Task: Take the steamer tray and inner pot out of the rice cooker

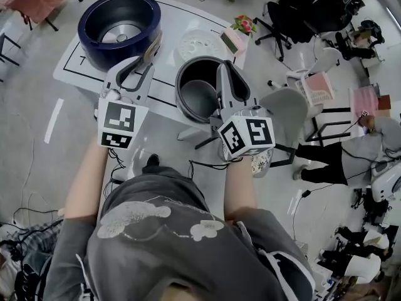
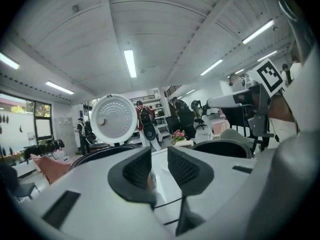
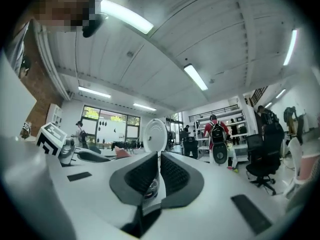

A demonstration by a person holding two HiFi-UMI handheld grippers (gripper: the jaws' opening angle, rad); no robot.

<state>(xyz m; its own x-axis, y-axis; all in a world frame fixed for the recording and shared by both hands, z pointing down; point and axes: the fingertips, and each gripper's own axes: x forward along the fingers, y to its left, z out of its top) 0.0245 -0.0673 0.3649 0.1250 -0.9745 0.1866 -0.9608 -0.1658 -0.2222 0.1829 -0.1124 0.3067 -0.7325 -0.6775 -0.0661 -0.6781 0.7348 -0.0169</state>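
**Removal step: both parts out, grippers clear**

Head view. The rice cooker (image 1: 119, 27) stands open at the far left of the surface (image 1: 175, 21), and its cavity is bare down to the heating plate. The steamer tray (image 1: 199, 44) lies flat on the surface to the cooker's right. The inner pot (image 1: 199, 93) stands upright in front of the tray, at the near edge of the surface. The left hand-held gripper (image 1: 149, 50) hangs between cooker and pot. The right hand-held gripper (image 1: 224, 69) hangs over the pot's right rim; contact with the rim cannot be told from here.

Left gripper view. The jaws stand narrow, with a slim gap between the pads and nothing in it. Beyond them are the raised lid (image 2: 116, 119) and, to the right, the pot's dark rim.

Right gripper view. The jaws are all but together, with no rim or other thing clamped between them.

Assessment. Both parts appear to be out of the cooker, so the removal step is judged complete. The next move calls only for drawing both grippers back. Take care not to knock the pot, which stands close to the edge.
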